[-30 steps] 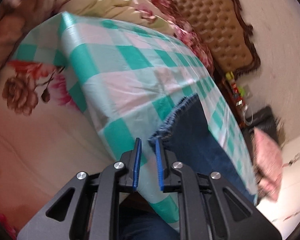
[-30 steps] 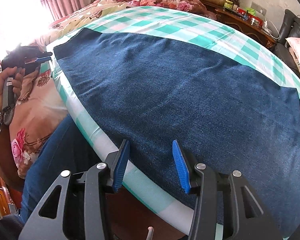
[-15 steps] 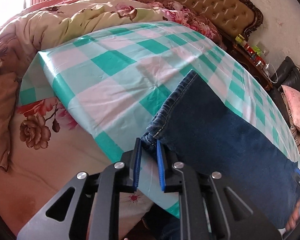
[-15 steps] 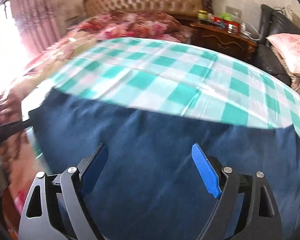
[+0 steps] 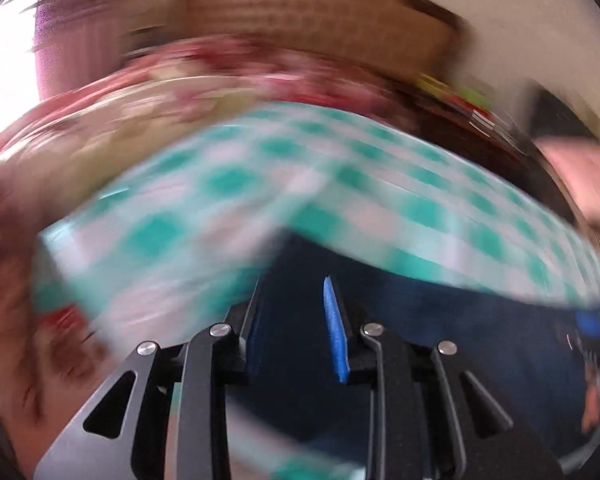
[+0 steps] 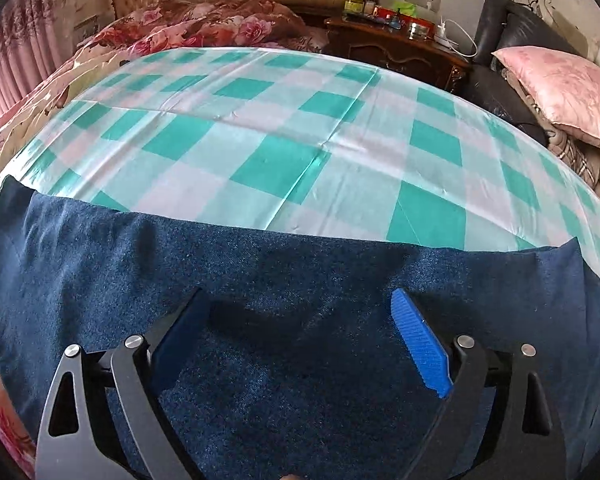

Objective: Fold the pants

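The right tool is hanging with its jaws spread wide, having just been opening, and nothing is gripped between them; only the pants are lying below. The pants are stretching across the near edge of the checked cloth on the bed, their long axis running left to right across the right wrist view, so this tool is sitting over the middle of that length, pointing down at the denim.

The left tool is showing in a badly blurred view. Its jaws have just been parting a little and are standing slightly apart, with dark denim behind and below them; whether the pads are pinching any fabric I cannot tell. The pants seem to be running off to the right from this tool, which suggests it is nearer their left end.

Judging by this, a lengthwise fold would be turning on the left tool carrying its end toward the right, along the long axis.
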Motion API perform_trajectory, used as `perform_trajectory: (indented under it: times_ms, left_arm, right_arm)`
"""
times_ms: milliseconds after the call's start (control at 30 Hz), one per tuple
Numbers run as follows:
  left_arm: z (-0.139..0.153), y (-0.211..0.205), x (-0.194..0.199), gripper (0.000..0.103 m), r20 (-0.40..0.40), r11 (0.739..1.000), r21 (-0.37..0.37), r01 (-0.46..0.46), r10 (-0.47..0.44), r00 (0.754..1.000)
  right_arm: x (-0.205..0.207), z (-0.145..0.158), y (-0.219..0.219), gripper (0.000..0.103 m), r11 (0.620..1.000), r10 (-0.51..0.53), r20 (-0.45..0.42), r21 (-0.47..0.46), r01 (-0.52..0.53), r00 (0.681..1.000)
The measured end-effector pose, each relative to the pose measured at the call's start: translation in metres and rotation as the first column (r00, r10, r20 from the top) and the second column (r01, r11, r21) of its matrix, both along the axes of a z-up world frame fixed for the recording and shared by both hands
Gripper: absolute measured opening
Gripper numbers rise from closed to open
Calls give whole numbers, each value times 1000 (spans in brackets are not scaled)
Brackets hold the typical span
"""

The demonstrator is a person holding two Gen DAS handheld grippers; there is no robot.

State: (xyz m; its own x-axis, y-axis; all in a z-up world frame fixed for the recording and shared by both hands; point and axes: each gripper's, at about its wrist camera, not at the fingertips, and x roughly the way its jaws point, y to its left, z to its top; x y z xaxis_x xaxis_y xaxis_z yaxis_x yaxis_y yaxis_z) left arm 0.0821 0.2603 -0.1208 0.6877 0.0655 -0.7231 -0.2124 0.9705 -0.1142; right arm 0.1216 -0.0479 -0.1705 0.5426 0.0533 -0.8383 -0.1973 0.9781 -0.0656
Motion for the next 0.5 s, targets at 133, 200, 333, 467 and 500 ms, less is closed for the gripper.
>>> perform_trajectory:
  times_ms: [133, 200, 333, 467, 500]
  left_arm:
    - [-33, -64, 39, 26, -105, 951, 26, 309, -305, 947]
    - [-45, -77, 48, 27, -137, 924, 35, 381, -373, 918]
    - [-47, -47, 67, 29, -142, 952, 65, 299, -288, 947]
    - [-47, -7, 75, 27, -151, 968, 104, 227, -210, 966]
    - [-47, 3, 78, 27, -161, 971, 130, 199, -177, 971]
  right_arm:
    - [-1, -1, -2, 94, 1000, -12, 16, 9, 12, 1000]
    - [0, -1, -2, 96, 1000, -14, 14, 11, 14, 1000]
    - [1, 0, -4, 97, 1000, -18, 14, 14, 18, 1000]
    - [1, -1, -3, 98, 1000, -24, 16, 13, 24, 1000]
    - [1, -1, -3, 98, 1000, -25, 16, 13, 24, 1000]
